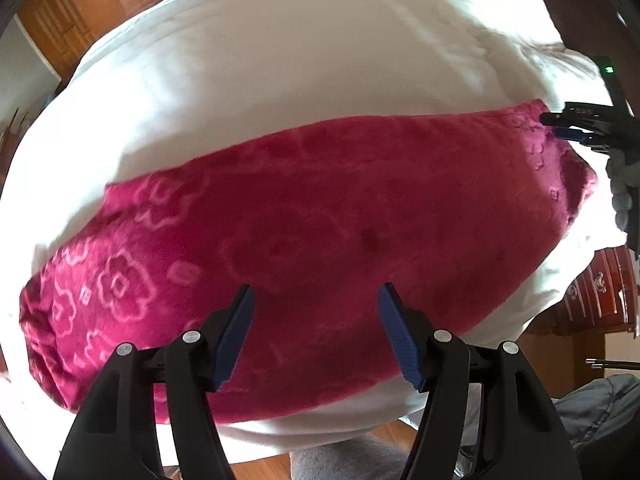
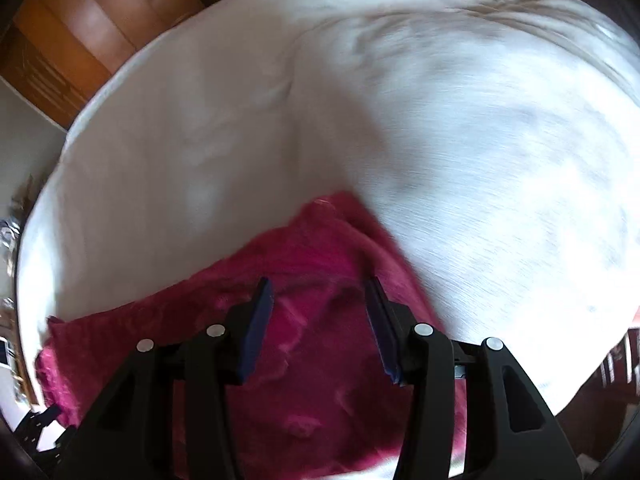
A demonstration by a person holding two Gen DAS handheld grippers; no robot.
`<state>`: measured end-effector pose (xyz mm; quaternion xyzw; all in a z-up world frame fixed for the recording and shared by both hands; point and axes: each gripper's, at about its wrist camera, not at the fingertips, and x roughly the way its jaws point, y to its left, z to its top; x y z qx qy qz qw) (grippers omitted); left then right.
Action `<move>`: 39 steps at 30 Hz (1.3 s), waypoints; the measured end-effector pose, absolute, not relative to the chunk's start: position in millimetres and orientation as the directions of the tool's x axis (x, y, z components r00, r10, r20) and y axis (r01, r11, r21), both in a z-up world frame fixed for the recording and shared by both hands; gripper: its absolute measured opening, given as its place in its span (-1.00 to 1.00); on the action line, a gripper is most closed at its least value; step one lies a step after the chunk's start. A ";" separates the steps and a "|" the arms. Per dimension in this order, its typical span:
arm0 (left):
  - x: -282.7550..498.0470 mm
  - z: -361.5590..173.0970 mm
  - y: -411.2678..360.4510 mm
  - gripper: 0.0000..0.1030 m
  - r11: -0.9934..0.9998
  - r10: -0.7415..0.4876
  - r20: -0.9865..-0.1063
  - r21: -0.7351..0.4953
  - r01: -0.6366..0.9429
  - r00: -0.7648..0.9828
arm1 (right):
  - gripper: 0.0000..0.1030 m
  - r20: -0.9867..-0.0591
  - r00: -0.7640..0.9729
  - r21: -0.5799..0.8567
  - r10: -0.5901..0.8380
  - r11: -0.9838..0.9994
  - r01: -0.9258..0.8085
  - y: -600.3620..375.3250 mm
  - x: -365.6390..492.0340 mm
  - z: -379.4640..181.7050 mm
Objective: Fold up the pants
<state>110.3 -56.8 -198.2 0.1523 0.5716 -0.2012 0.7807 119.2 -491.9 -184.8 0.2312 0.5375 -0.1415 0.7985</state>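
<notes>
Magenta plush pants [image 1: 320, 216] with a pale embossed flower pattern lie flat as a long band across the white-sheeted bed [image 1: 280, 60]. My left gripper [image 1: 316, 300] hovers over their middle, its 2 blue-padded fingers [image 1: 236, 336] spread and pinching nothing. My right gripper [image 2: 318, 292] hangs above one end, fingers likewise apart and empty.
</notes>
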 end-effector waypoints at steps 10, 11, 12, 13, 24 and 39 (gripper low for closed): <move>112.8 -205.7 -137.2 0.24 0.777 -0.200 -0.952 -0.010 0.629 0.232 | 0.17 -0.917 0.399 0.275 0.011 0.742 0.612 -516.1 7.5 -165.7; 113.7 -206.7 -147.0 0.24 0.768 -0.207 -0.952 -0.016 0.641 0.225 | 0.21 -0.919 0.393 0.275 0.014 0.737 0.617 -516.5 6.9 -170.3; 114.1 -206.7 -151.4 0.24 0.762 -0.211 -0.952 -0.018 0.647 0.222 | 0.28 -0.924 0.381 0.270 0.013 0.730 0.628 -515.7 0.9 -174.0; 115.0 -205.3 -157.0 0.24 0.756 -0.217 -0.951 -0.020 0.654 0.221 | 0.30 -0.927 0.375 0.270 0.015 0.721 0.638 -516.2 -5.4 -177.2; 123.8 -198.0 -183.3 0.24 0.741 -0.232 -0.951 -0.036 0.670 0.205 | 0.32 -0.894 0.417 0.433 0.162 0.549 0.715 -531.5 8.9 -223.8; 144.8 -192.6 -197.4 0.24 0.779 -0.290 -0.951 -0.166 0.604 0.112 | -0.58 -0.868 0.451 0.475 0.206 0.607 0.637 -514.9 25.9 -216.1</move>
